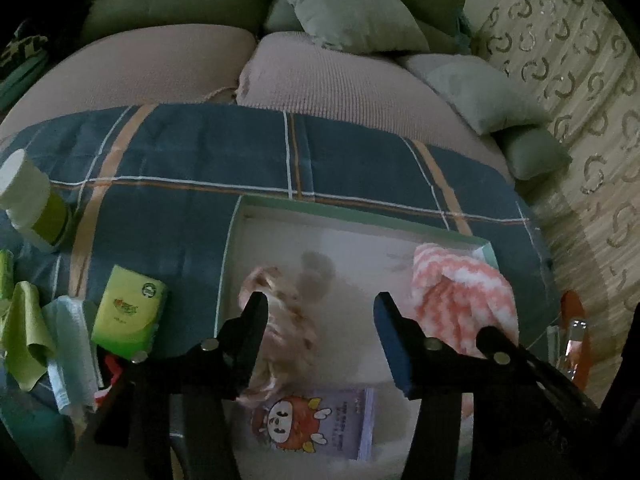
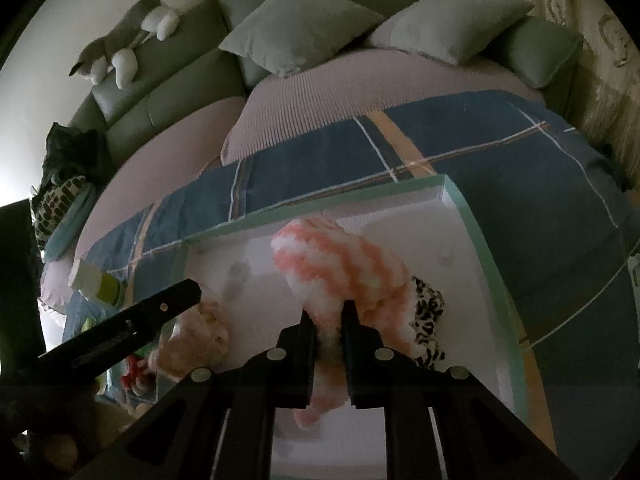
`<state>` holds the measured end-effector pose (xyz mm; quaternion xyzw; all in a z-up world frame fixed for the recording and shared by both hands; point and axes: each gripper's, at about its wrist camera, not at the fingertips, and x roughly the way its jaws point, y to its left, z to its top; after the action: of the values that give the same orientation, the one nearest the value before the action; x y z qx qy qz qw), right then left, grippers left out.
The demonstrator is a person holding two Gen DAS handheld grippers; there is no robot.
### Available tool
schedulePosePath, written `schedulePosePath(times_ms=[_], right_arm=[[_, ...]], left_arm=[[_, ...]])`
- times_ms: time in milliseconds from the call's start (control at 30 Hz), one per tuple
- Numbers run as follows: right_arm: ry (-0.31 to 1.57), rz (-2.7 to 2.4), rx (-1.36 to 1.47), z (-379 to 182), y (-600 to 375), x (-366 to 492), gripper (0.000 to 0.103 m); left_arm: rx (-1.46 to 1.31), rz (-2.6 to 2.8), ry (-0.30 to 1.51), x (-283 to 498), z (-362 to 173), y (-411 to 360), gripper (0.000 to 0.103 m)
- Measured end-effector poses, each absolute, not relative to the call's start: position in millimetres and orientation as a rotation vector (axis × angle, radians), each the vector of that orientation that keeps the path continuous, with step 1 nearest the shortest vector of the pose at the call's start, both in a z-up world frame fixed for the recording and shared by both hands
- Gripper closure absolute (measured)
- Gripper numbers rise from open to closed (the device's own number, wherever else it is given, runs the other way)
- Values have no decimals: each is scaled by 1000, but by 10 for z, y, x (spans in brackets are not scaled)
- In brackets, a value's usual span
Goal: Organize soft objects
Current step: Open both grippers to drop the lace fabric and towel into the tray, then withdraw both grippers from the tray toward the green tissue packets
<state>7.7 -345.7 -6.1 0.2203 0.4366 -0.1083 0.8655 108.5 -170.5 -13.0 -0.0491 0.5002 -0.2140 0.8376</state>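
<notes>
Gripping the fluffy pink-and-white striped soft toy [image 2: 340, 264] inside the shallow green-rimmed white box [image 2: 476, 232], the right claw [image 2: 327, 316] is clamped; the left claw [image 1: 320, 312] stands open above a beige plush [image 1: 276, 320]

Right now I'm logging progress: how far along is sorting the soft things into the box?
Done: a beige plush lies in the white green-rimmed box, under the open left gripper. In hand: the right gripper pinches the pink-and-white fluffy cloth over it. Left: a green cloth outside.
</notes>
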Motion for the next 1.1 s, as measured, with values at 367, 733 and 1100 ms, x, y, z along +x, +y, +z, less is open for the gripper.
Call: schedulePosePath(times_ms=[367,733,1100], right_arm=[[895,-237,411,35,-3390,77,76],[911,-265,373,15,-3350,98,38],[927,-304,374,-55,-3405,102,0]], left_arm=[[-104,-418,1015,1035,36,-1556,24],[-114,-368,1025,1058,-23,-1394,14],[-154,-298,1013,1086,-111,-1188,0]])
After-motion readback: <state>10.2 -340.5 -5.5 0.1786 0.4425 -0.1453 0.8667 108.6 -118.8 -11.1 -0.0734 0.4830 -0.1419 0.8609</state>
